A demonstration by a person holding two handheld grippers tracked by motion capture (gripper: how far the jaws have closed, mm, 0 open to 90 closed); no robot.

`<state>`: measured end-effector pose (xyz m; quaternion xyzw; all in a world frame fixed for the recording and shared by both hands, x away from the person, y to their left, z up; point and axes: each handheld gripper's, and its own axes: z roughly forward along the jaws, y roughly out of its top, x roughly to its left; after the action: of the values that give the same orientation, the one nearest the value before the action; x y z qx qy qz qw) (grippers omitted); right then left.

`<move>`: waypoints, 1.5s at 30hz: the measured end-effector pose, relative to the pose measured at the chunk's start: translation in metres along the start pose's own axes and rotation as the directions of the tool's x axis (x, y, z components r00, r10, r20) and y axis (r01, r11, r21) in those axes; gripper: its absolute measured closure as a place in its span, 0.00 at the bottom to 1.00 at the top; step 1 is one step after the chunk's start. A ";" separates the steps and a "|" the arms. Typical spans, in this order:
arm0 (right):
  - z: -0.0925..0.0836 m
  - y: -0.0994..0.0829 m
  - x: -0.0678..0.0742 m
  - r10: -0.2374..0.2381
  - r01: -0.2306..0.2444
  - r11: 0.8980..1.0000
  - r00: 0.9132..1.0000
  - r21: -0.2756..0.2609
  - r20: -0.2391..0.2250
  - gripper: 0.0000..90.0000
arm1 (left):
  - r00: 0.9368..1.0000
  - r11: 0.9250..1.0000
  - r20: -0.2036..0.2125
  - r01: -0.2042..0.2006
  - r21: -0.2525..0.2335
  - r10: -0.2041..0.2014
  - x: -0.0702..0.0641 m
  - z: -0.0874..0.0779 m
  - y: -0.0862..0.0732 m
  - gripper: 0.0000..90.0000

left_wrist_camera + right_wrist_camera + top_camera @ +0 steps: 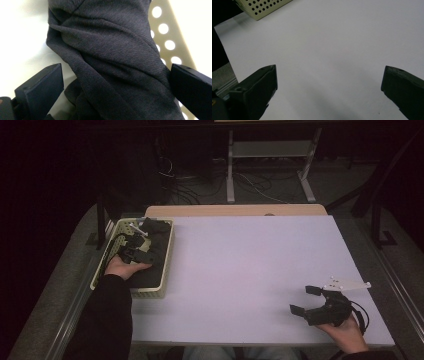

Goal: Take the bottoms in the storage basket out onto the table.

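Dark cloth bunches right in front of your left gripper, twisted into thick folds that rise between its two black jaws. Those jaws stand wide apart, one on each side of the fabric; the right one sits against the edge of the folds, while whether the left one touches the cloth you cannot tell from the left gripper view. Behind the cloth you can see the perforated wall of the basket, pale cream with round holes.

From the high view, your left gripper is down inside that basket, which sits at the left edge of the counter. The dark cloth lies in the basket under and around the gripper, and your left hand rests on the basket's near part.

Your right gripper is well apart from all of this, low over the near right corner of the counter, held in your right hand. Its jaws are spread wide and hold nothing; in the right gripper view your right gripper has bare white counter between them, with a corner of the basket far off at the top left. A white three-cornered plate rides on top of this gripper.
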<state>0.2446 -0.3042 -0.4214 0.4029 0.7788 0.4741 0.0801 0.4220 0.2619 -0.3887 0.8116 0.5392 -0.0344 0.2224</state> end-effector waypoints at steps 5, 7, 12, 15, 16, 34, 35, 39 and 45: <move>0.000 0.000 0.000 -0.004 0.004 1.000 1.000 -0.001 0.004 0.00 | 0.994 0.997 0.096 0.046 0.067 -0.053 0.011 0.010 0.004 0.00; 0.000 0.000 0.000 -0.001 0.001 1.000 1.000 0.001 0.003 0.00 | 0.986 0.993 0.145 0.069 0.100 -0.083 0.016 0.014 0.006 0.01; -0.001 0.000 -0.001 0.001 -0.001 1.000 1.000 -0.001 0.005 0.00 | 0.978 0.994 0.190 0.067 0.090 -0.084 0.017 0.014 0.005 0.17; 0.000 0.000 0.000 0.000 0.000 1.000 1.000 0.001 0.009 0.00 | 0.980 0.994 0.188 0.058 0.088 -0.073 0.016 0.013 0.005 0.20; 0.000 0.000 0.000 -0.001 0.001 1.000 1.000 0.002 0.008 0.00 | 0.979 0.995 0.188 0.056 0.087 -0.072 0.016 0.013 0.005 0.22; 0.000 0.000 0.000 -0.011 0.011 1.000 1.000 -0.001 0.012 0.00 | 0.969 0.996 0.231 0.084 0.042 -0.091 0.021 0.009 -0.001 0.51; -0.001 0.000 0.000 -0.010 0.010 1.000 1.000 -0.001 0.012 0.00 | 0.965 0.995 0.244 0.091 0.028 -0.095 0.022 0.008 -0.002 0.54; -0.001 0.000 0.000 -0.005 0.005 1.000 1.000 -0.002 0.012 0.00 | 0.955 0.993 0.274 0.114 0.006 -0.112 0.027 0.007 -0.006 0.58; -0.001 0.000 0.000 -0.012 0.012 1.000 1.000 -0.016 0.012 0.00 | 0.949 0.992 0.298 0.119 -0.032 -0.104 0.030 0.005 -0.009 0.60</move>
<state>0.2443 -0.3051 -0.4205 0.4004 0.7769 0.4773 0.0908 0.4270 0.2884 -0.4046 0.7599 0.5453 -0.1548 0.3183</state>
